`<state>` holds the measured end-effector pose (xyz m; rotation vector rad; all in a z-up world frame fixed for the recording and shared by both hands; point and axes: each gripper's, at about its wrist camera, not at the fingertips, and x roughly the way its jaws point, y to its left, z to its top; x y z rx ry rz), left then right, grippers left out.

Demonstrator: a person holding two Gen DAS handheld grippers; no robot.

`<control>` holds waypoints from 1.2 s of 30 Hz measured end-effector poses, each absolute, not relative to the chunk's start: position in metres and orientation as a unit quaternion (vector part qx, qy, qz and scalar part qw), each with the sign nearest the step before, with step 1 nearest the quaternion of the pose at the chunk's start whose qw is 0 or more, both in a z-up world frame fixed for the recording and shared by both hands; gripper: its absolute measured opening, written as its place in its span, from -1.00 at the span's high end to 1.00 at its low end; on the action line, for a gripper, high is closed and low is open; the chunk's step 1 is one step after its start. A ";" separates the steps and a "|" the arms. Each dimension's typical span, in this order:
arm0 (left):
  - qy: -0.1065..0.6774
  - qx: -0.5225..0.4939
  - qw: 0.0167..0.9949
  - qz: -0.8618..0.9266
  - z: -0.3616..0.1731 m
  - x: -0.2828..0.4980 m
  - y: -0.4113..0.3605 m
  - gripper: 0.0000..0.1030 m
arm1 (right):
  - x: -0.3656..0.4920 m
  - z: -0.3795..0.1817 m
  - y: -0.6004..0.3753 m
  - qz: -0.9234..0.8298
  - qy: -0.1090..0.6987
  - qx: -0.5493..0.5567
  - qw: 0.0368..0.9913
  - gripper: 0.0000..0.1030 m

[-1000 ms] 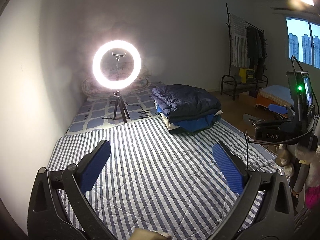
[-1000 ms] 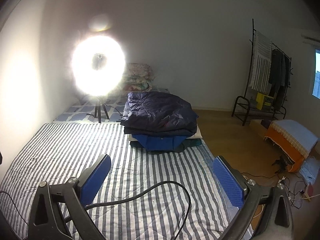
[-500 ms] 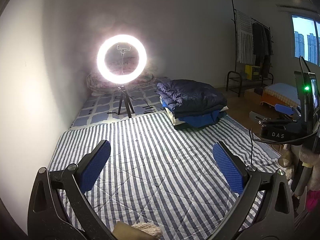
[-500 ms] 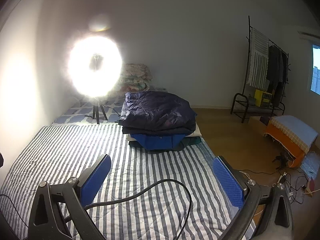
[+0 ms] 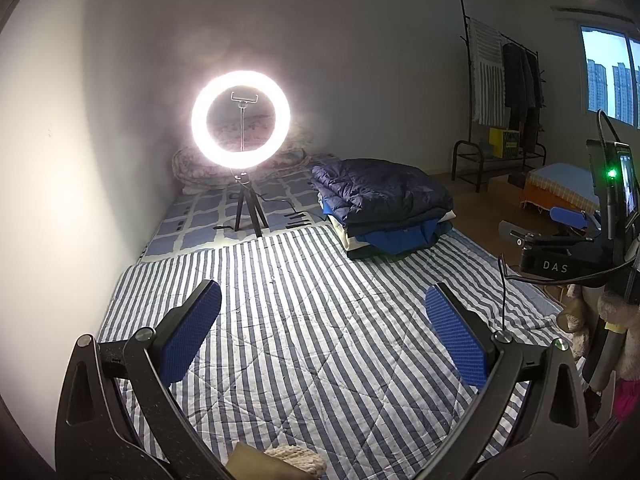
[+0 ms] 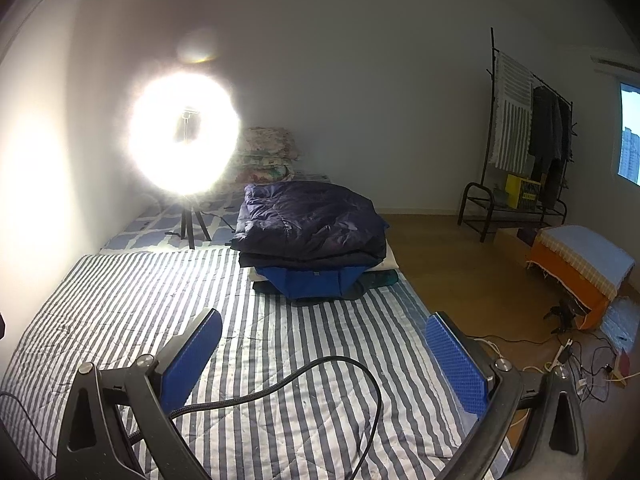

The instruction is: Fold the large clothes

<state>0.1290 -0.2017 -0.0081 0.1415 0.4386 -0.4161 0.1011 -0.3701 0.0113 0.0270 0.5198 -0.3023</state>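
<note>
The left gripper [image 5: 322,338] and the right gripper [image 6: 324,354] are being held wide apart with nothing between their blue pads, above the striped quilt [image 5: 320,344], which is lying flat. A black cable [image 6: 304,384] is being looped across the right gripper's gap. The folded clothes [image 6: 312,236] are being kept in a stack at the quilt's far edge, a dark puffy jacket uppermost, just beside the lit ring light [image 5: 240,118].

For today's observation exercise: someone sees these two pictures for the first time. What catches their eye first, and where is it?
The glowing ring light on its tripod by the left wall dominates. Next comes the stack of folded clothes, dark puffy jacket on top, at the far edge of the striped quilt. Up close, both grippers, left and right, gape open and empty.
</note>
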 end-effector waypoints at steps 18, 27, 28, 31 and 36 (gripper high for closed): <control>0.214 0.075 0.951 -0.210 -0.009 0.132 -0.202 -1.00 | 0.101 0.008 -0.370 -0.152 0.256 0.011 0.954 -0.99; 0.214 0.076 0.951 -0.210 -0.009 0.132 -0.203 -1.00 | 0.100 0.008 -0.371 -0.153 0.257 0.010 0.954 -0.99; 0.214 0.076 0.951 -0.210 -0.009 0.131 -0.203 -1.00 | 0.100 0.009 -0.370 -0.153 0.257 0.010 0.954 -0.99; 0.215 0.074 0.951 -0.210 -0.009 0.131 -0.203 -1.00 | 0.100 0.008 -0.370 -0.154 0.257 0.010 0.954 -0.99; 0.215 0.073 0.951 -0.208 -0.008 0.131 -0.201 -1.00 | 0.098 0.007 -0.369 -0.155 0.257 0.009 0.954 -0.99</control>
